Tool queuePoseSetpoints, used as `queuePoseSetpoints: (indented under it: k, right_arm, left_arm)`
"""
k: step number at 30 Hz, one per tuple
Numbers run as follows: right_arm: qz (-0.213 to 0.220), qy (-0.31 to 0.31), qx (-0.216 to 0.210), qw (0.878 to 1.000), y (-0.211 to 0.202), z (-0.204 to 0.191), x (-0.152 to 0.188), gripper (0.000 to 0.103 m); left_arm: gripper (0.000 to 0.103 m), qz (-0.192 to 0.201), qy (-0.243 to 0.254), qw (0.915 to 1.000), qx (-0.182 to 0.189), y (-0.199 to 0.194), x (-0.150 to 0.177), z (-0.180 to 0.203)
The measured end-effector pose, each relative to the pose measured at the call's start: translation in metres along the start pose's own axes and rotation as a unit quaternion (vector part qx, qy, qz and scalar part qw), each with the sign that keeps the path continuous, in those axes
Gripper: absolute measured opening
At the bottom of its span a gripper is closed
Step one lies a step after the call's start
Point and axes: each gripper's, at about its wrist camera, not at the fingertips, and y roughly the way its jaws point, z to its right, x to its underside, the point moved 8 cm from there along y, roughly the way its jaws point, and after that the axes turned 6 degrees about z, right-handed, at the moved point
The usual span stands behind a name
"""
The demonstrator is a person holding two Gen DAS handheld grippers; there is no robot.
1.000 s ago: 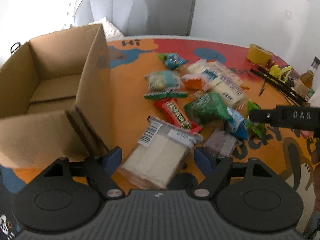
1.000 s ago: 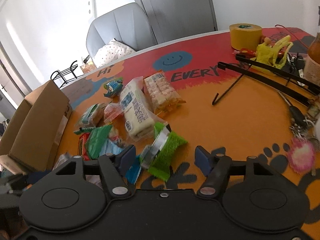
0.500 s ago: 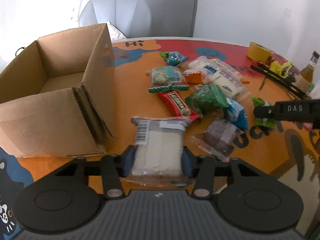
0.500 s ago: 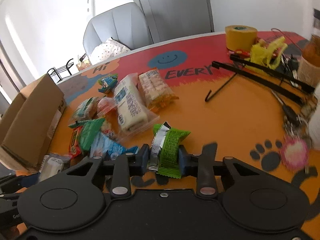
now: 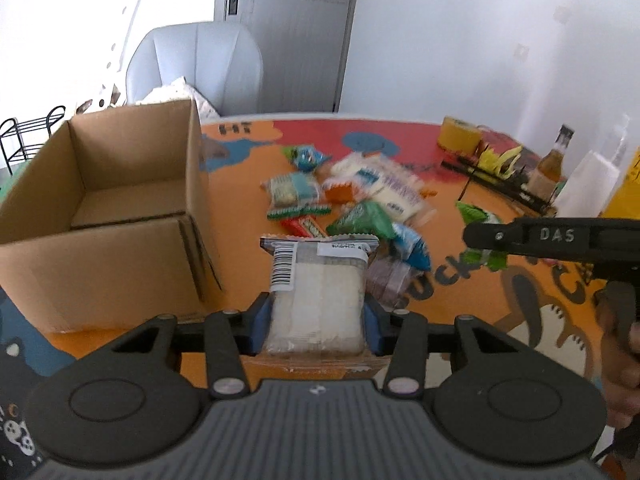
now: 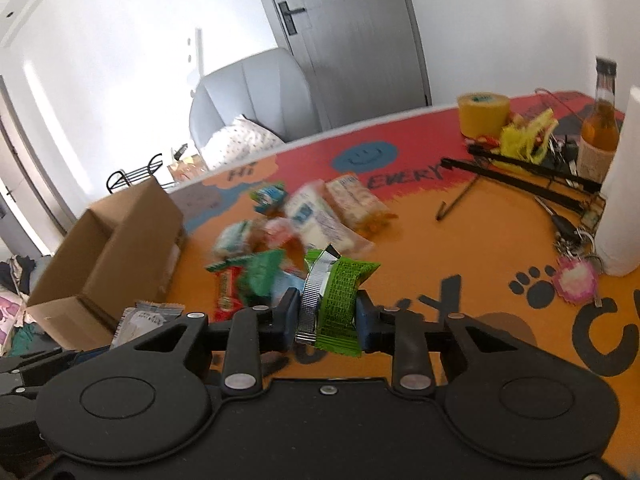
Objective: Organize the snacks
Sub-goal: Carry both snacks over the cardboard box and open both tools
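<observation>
My left gripper (image 5: 318, 316) grips a clear packet of white cakes (image 5: 320, 280) with a barcode label, its jaws still closing on the sides, held above the orange table. An open, empty cardboard box (image 5: 96, 264) stands just to its left. My right gripper (image 6: 326, 316) is shut on a green snack packet (image 6: 340, 292) with a silver end, lifted off the table. Beyond both lies a pile of several mixed snack packets (image 5: 360, 196). In the left wrist view the right gripper (image 5: 540, 236) shows as a black bar at the right with the green packet (image 5: 476, 216).
At the far right stand a yellow tape roll (image 6: 482, 114), a brown bottle (image 6: 600, 128), a white paper roll (image 6: 624, 200), black rods (image 6: 520, 176) and keys with a pink charm (image 6: 576, 276). A grey chair (image 5: 196, 68) sits behind the table.
Both grippers closed on their packets, the left on the white cakes and the right on the green packet, then rose and pulled back, lifting them off the table.
</observation>
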Motion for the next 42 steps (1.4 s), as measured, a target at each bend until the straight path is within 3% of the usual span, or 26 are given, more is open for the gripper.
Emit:
queuePoseSetpoints:
  k: [10,21,28,35,42]
  right_arm:
    - [0.015,-0.020,-0.014,1.000,-0.011,-0.036,-0.012,0.028]
    - [0.022,-0.045,-0.053,0.997,-0.005,-0.086,-0.025,0.028]
    - [0.020,-0.059,-0.086,0.994,0.007,-0.121,-0.031,0.028]
    - [0.012,-0.071,-0.122,0.990,0.028,-0.165,-0.035,0.028]
    - [0.002,-0.085,-0.139,0.987,0.054,-0.201,-0.038,0.028]
  left_arm:
    - [0.046,0.040,0.001,0.9992,0.007,-0.023,-0.031,-0.011]
    - [0.046,0.062,-0.025,0.9976,-0.017,-0.032,-0.056,-0.047]
    - [0.046,0.083,-0.041,0.9947,-0.046,-0.041,-0.072,-0.082]
    - [0.046,0.083,-0.073,0.9900,-0.087,-0.037,-0.078,-0.135]
    - [0.046,0.073,-0.089,0.9884,-0.099,-0.025,-0.084,-0.171]
